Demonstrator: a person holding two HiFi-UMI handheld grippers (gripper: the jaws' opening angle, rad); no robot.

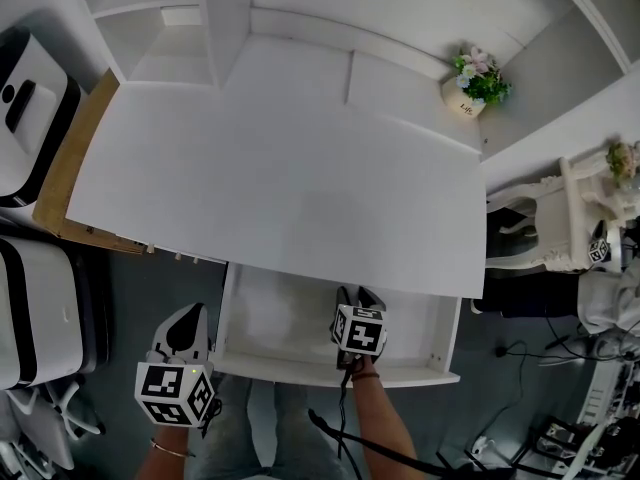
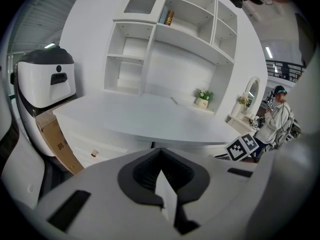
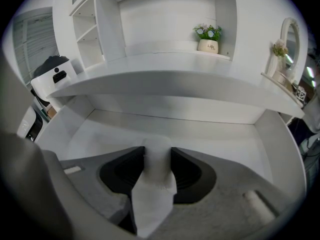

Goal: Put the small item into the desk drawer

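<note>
Item (image 3: 157,176): a small white piece, soft and matte like folded tissue or cloth; it is narrowing to a rounded far end and widening toward the camera. The exact material is not clear.
Item axis: its long axis is running along the jaws, with the rounded end pointing ahead toward the back wall of the drawer (image 1: 285,318).
Item place: it is sitting between the right jaws, over the inside of the open drawer; whether it is touching the drawer floor cannot be told.
Right gripper (image 1: 358,296): its jaws are clamping the item from both sides, the dark ribbed pads pressing into it.
Left gripper (image 1: 188,318): its jaws are pressing together; it is hovering just left of the drawer, outside it.
Drawer: white, boxy and smooth-walled, standing pulled out beneath the front edge of the surface (image 1: 280,188).
Surface: white, flat, smooth and matte.
Pot (image 1: 475,86): small and cream, holding flowers, standing at the far right corner of the surface.
</note>
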